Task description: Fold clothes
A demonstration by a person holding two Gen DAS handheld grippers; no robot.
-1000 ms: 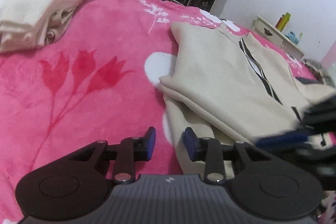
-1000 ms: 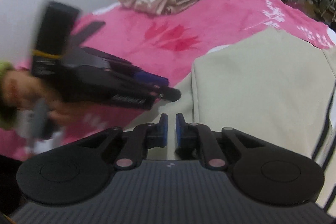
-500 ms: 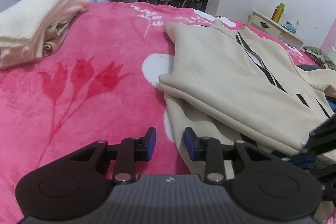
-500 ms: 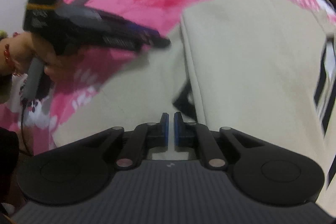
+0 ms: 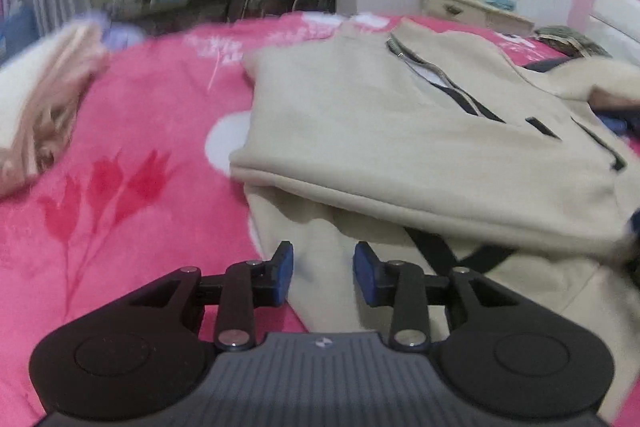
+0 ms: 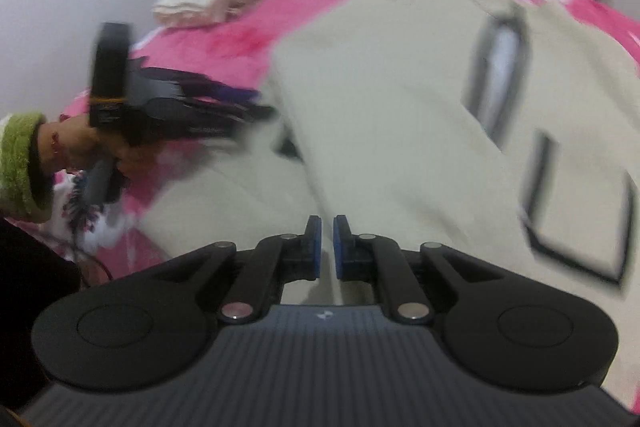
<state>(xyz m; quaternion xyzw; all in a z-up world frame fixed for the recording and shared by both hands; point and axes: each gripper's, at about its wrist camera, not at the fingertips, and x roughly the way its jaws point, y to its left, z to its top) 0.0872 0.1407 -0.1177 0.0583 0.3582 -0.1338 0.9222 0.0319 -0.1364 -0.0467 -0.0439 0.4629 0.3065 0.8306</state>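
The left gripper [image 5: 322, 273] hangs with its jaws spread over the near edge of the beige garment [image 5: 408, 131], which lies partly folded on the pink blanket [image 5: 132, 131]. The right gripper [image 6: 327, 247], jaws nearly together with nothing between them, hovers over the same garment. Beyond the garment sits a pile of folded cream clothes [image 5: 36, 95].

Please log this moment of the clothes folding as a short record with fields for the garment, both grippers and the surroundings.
garment: beige jacket with dark stripes, partly folded, one layer lying over another
surface: pink floral blanket
left gripper: open, over the jacket's near edge, gripping nothing
right gripper: pads nearly closed with a thin gap, over the beige cloth; whether it pinches fabric is unclear
other items: folded cream pile at the blanket's far left
image quality: both views motion-blurred
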